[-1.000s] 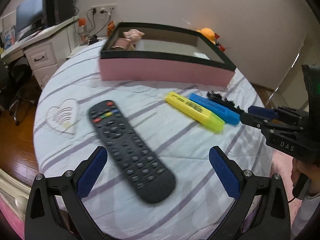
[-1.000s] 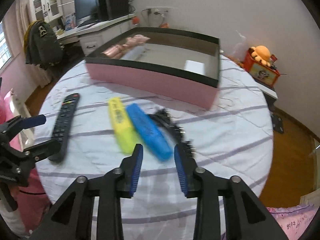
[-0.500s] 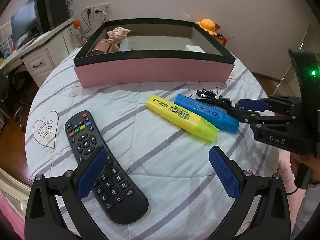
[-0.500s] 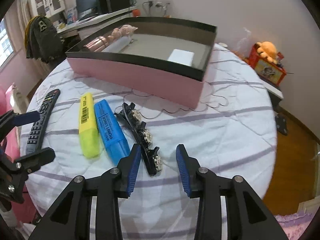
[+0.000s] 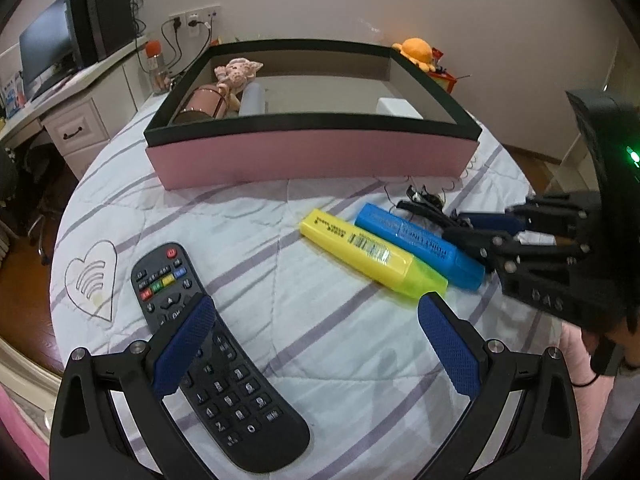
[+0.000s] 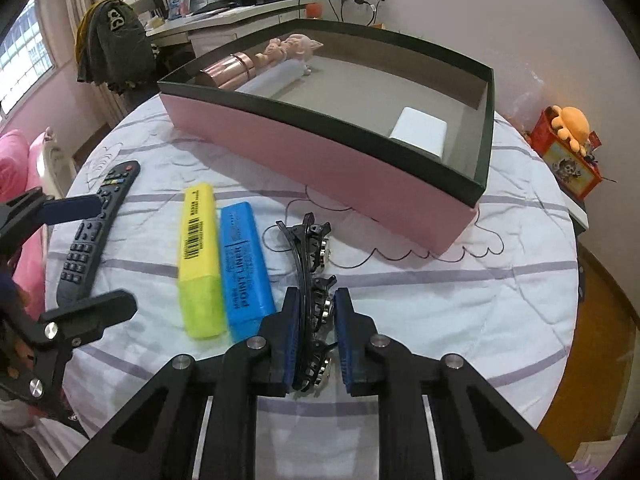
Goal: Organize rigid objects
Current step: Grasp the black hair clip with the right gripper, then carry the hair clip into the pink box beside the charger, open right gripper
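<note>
A black hair clip with metal studs lies on the striped cloth. My right gripper has its jaws closing on the clip's near end, both pads against it. Left of the clip lie a blue highlighter and a yellow highlighter, side by side. A black remote lies at the front left. My left gripper hovers open above it, the left pad over its keypad, gripping nothing. The left wrist view shows the right gripper low at the hair clip.
A pink box with a black rim stands behind the items. It holds a rose-gold cylinder, a pink plush toy, a pale tube and a white block. The round table's edge runs close on all sides.
My right gripper has moved forward and down along the hair clip and closed on it. The left gripper has shifted slightly over the remote and stays open.
</note>
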### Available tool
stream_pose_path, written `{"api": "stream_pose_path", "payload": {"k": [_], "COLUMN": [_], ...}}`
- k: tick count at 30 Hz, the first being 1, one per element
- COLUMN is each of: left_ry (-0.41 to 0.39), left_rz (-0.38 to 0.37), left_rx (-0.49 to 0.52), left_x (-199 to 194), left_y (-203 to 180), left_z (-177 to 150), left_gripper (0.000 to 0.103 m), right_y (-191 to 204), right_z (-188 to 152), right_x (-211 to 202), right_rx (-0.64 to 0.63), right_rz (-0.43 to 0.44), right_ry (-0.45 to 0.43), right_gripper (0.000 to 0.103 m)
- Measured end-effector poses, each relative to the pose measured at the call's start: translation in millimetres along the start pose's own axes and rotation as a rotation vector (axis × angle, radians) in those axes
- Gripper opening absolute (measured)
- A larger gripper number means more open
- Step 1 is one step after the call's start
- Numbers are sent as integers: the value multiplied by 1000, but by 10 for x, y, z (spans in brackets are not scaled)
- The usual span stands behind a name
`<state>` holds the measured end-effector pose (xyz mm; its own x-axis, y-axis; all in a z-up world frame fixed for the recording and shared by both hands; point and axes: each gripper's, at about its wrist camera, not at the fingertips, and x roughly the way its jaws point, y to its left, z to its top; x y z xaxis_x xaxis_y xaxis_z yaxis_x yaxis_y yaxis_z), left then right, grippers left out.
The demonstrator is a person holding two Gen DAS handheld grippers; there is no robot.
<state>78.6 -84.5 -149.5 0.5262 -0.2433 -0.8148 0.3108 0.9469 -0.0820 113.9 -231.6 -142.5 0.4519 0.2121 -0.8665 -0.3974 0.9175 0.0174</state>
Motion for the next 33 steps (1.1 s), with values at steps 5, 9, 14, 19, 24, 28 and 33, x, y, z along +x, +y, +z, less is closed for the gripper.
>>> {"api": "stream_pose_path", "payload": {"k": [5, 9, 14, 19, 24, 28, 33], "left_ry": [-29, -58, -85, -114, -98, -82, -73], "left_rz": [-15, -24, -36, -25, -16, -25, -44], "left_rx": [-10, -12, -28, -50, -64, -58, -55], "left_x": [-62, -113, -135, -128, -17, 66, 126], "left_y": [58, 107, 181, 295, 423, 466, 467], "left_z": [134, 269, 461, 655, 754, 761, 767], "left_gripper": [103, 103, 103, 103, 103, 103, 103], "right_y": [-27, -88, -250, -407, -517, -568, -621], "right_z": [13, 160, 559, 980, 1134, 1144, 1072], "right_x": [-188, -445, -563, -208, 219, 449, 529], "right_rx": [64, 114, 203, 306, 399, 451, 496], "right_rz": [-5, -4, -17, -19, 8, -3, -48], "right_ry": [-49, -129, -209, -193, -140, -86, -46], "right_gripper": [17, 17, 17, 17, 17, 17, 17]}}
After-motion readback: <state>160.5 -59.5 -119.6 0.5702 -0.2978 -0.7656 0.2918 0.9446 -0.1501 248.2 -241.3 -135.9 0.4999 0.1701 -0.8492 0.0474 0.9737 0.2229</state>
